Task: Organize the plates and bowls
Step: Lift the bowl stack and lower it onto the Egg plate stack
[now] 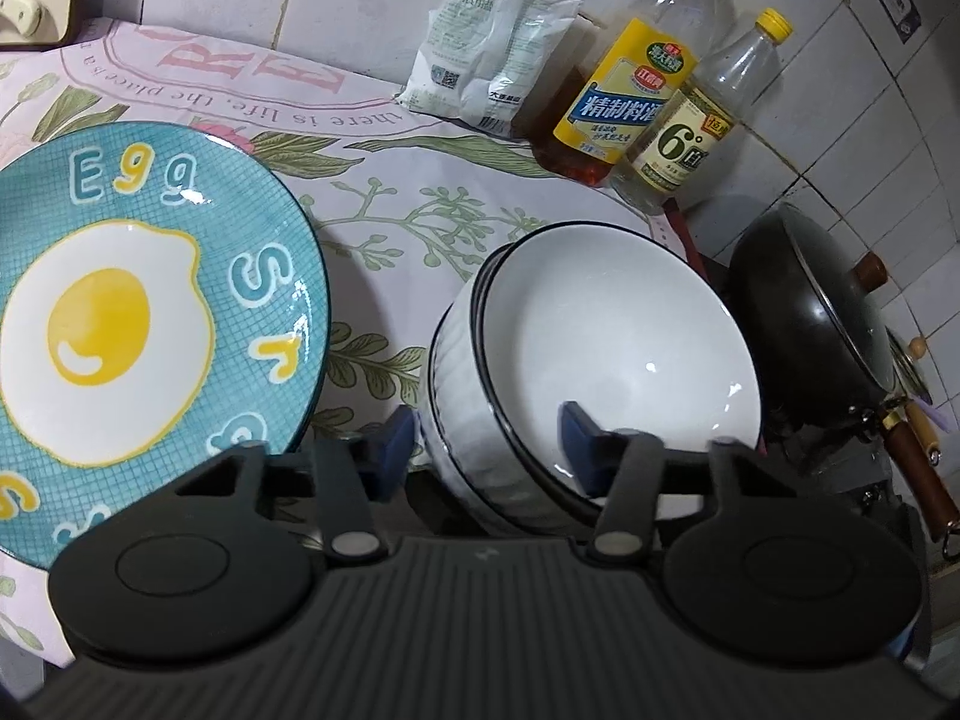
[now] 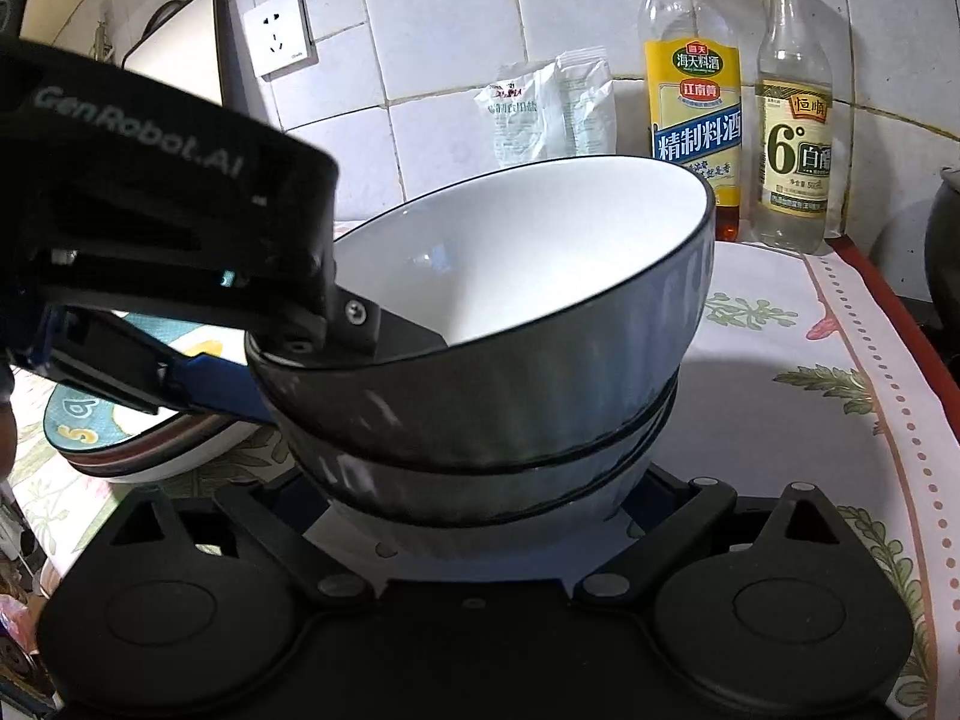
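A stack of white bowls with dark rims stands on the flowered cloth, and the top bowl sits tilted on the others. My left gripper straddles that bowl's near rim, one blue pad outside and the other inside. The right wrist view shows both fingers against the wall, so it is shut on the top bowl. My right gripper is open wide, with the foot of the stack between its jaws. The teal egg plate lies left of the bowls on a short pile of plates.
Two sauce bottles and a white salt bag stand against the tiled back wall. A black wok with a wooden handle sits right of the bowls. A wall socket is at the upper left. The cloth's red edge runs along the right.
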{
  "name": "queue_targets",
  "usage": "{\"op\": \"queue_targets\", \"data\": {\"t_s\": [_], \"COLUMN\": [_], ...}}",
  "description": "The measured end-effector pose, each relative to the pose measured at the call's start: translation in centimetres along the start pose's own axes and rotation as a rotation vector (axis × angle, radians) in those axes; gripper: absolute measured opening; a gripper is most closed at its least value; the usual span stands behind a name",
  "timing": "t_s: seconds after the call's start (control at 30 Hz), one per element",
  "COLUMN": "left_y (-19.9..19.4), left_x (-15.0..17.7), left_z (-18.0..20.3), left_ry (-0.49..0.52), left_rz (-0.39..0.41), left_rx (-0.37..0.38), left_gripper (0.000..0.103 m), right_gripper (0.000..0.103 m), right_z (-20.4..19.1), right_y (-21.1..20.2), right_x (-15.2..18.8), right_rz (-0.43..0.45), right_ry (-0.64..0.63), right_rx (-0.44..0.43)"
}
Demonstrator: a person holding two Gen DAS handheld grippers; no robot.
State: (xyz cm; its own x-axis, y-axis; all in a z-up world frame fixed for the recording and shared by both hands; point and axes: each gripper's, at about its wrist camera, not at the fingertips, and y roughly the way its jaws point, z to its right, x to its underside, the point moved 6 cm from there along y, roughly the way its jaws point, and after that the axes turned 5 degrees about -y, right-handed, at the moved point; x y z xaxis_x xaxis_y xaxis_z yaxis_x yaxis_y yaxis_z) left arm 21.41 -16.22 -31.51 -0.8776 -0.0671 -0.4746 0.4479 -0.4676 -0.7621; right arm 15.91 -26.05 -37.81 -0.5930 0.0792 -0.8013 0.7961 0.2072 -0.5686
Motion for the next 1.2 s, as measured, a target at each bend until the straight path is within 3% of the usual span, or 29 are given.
{"op": "queue_targets", "data": {"t_s": [0.23, 0.57, 0.9, 1.2], "left_y": [0.1, -1.4, -8.3, -13.7], "left_x": [0.4, 0.6, -1.3, -4.6], "left_z": [0.2, 0.7, 1.6, -1.8], "left_ry": [0.055, 0.056, 0.061, 0.024], "left_rz": [0.015, 0.020, 0.064, 0.153], "left_rx": [-0.060, -0.044, -0.056, -0.147], "left_gripper": [0.041, 0.040, 0.040, 0.040], "right_gripper": [0.099, 0.098, 0.098, 0.098], "right_z": [-0.6, -1.2, -4.2, -9.5], "right_y": [-0.4, -1.8, -5.6, -4.9], "right_x": [0.3, 0.3, -4.0, -8.2], "right_rz": [0.022, 0.059, 0.062, 0.100], "right_ry": [-0.036, -0.058, -0.081, -0.149], "right_rx": [0.021, 0.033, 0.012, -0.108]}}
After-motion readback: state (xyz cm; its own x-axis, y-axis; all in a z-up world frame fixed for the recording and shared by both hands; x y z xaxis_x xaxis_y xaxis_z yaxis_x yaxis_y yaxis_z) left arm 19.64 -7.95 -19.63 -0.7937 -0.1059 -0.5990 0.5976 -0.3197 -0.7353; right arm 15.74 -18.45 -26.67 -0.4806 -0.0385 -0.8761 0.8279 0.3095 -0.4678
